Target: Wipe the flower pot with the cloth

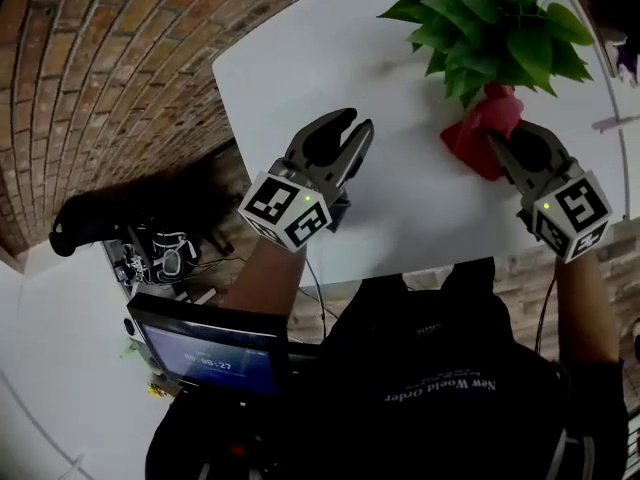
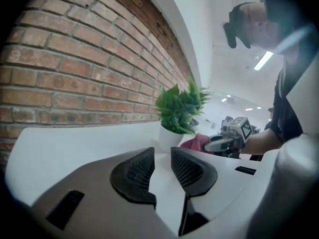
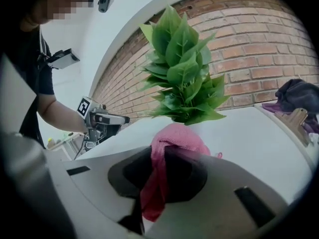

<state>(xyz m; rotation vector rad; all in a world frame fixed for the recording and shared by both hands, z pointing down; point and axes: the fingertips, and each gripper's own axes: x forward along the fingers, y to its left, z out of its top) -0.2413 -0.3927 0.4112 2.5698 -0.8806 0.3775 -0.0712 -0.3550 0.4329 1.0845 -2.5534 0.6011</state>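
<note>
Pot sits straight ahead of right tool, which pinches pink cloth just beside it; left tool, jaws part-spread & empty, hangs well apart over counter.

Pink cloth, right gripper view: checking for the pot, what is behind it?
Behind the pink cloth rise the plant's green leaves. The cloth hides the white pot here; it shows in the left gripper view.

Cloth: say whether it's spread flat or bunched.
Bunched: the cloth is wadded in the right gripper, one end hanging between its jaws.
</note>
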